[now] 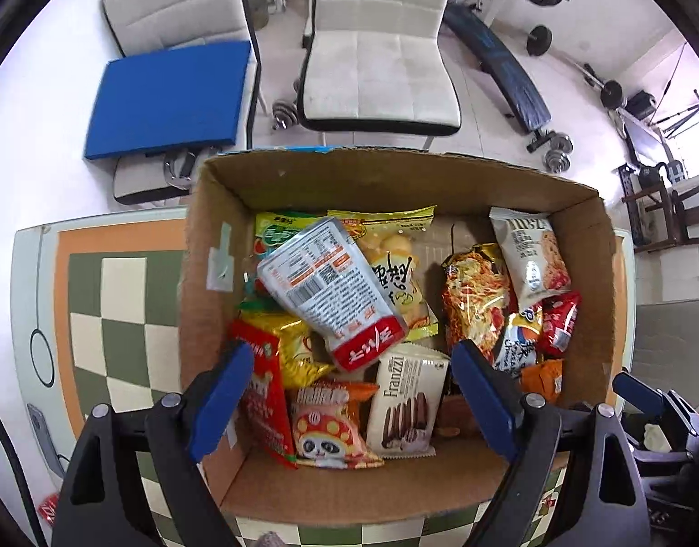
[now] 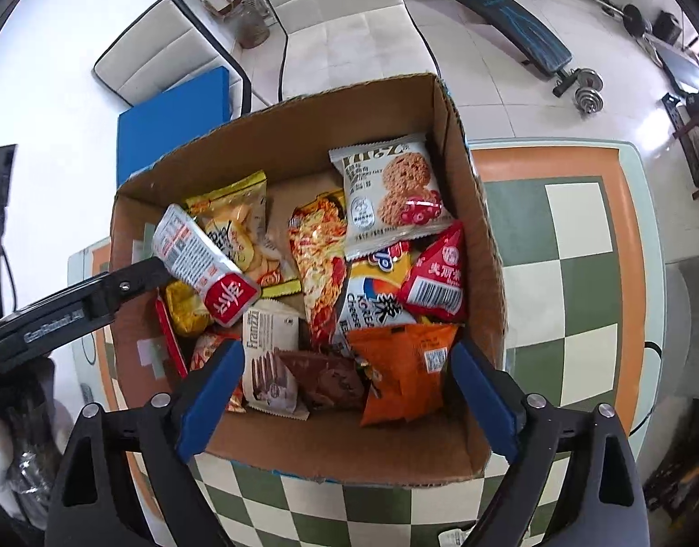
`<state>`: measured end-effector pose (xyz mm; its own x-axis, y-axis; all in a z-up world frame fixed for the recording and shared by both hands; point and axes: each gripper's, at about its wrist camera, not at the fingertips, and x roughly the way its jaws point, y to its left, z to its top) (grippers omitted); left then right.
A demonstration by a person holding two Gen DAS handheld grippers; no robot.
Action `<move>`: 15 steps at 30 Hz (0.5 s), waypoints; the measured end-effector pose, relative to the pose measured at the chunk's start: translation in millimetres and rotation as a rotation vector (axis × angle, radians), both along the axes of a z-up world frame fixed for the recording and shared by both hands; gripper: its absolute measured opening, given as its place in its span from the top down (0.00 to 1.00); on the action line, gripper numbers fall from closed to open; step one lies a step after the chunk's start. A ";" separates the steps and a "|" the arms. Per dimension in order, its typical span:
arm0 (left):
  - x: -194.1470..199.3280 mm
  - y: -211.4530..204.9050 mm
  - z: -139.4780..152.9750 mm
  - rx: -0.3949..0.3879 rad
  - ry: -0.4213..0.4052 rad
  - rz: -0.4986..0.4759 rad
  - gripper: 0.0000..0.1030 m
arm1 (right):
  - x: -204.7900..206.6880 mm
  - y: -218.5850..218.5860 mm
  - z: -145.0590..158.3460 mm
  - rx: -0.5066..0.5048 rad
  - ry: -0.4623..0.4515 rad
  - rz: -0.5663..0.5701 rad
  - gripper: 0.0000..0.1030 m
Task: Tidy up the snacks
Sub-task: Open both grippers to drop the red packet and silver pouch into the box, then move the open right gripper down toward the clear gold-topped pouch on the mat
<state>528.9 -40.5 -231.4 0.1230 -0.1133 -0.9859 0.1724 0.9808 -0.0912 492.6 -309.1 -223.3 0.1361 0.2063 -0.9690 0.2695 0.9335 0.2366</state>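
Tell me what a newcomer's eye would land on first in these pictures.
First, the open cardboard box on the green-and-cream checkered table, crammed with bright snack packets. On top of the pile at the box's left lies a silver pouch with a red end, tilted, its barcode facing up. Both the left gripper and right gripper hang open above the box, holding nothing.

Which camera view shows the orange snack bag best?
The right wrist view: the orange snack bag lies whole and near, at the box's front. In the left wrist view, only a small part shows behind the gripper finger.
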 end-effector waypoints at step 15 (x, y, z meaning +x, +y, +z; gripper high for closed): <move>-87.5 21.2 66.1 -0.030 -0.159 0.041 0.14 | -61.2 17.7 52.1 -0.082 -0.130 0.047 0.07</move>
